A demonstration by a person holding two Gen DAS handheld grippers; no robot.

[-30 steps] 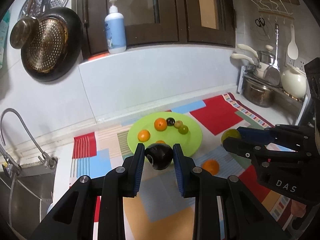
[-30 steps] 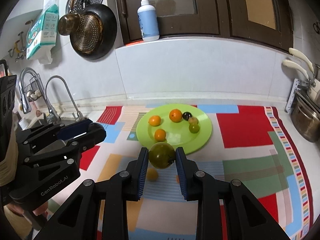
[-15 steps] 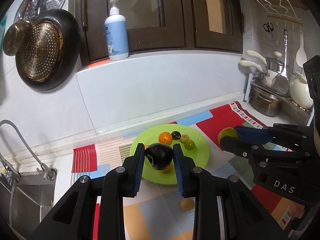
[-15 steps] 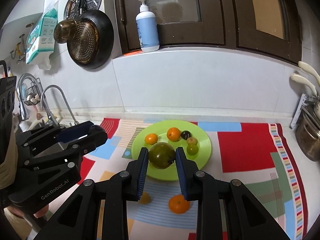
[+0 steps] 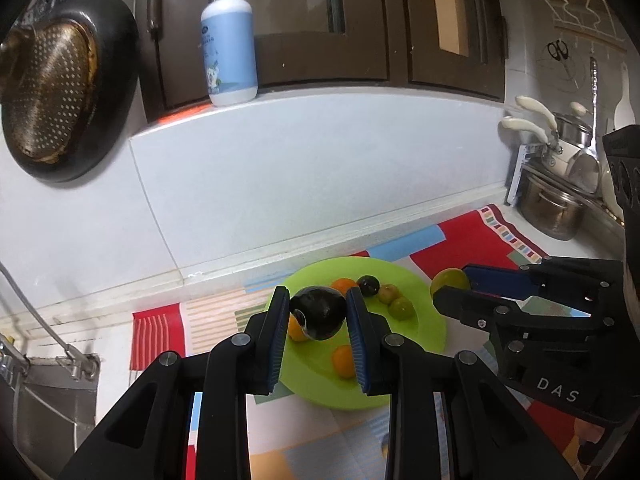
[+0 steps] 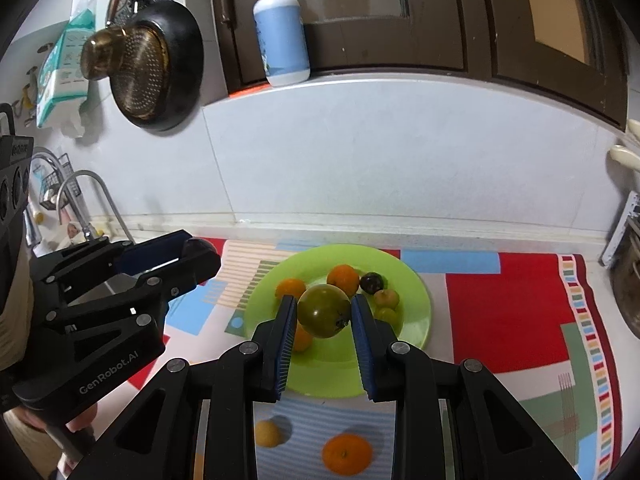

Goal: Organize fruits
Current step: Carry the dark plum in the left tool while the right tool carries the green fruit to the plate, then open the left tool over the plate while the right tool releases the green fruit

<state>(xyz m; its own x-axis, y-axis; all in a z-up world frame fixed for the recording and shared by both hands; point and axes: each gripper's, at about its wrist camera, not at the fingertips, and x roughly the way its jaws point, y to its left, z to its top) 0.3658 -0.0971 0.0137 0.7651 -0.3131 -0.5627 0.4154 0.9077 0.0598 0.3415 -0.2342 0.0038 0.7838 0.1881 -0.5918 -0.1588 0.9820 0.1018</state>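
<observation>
Left tongs [image 5: 318,312] clamped on dark glossy round fruit [image 5: 318,312]; right tongs [image 6: 324,316] clamped on olive-green round fruit [image 6: 324,311]. Round lime-green plastic plate [image 6: 416,320] directly below-ahead of both; each held above it.

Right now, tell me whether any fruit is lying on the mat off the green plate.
Yes: in the right wrist view a yellow fruit and an orange lie on the mat, outside the green plate.

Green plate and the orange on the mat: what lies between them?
Right wrist view: only bare striped mat between green plate and orange.
</observation>
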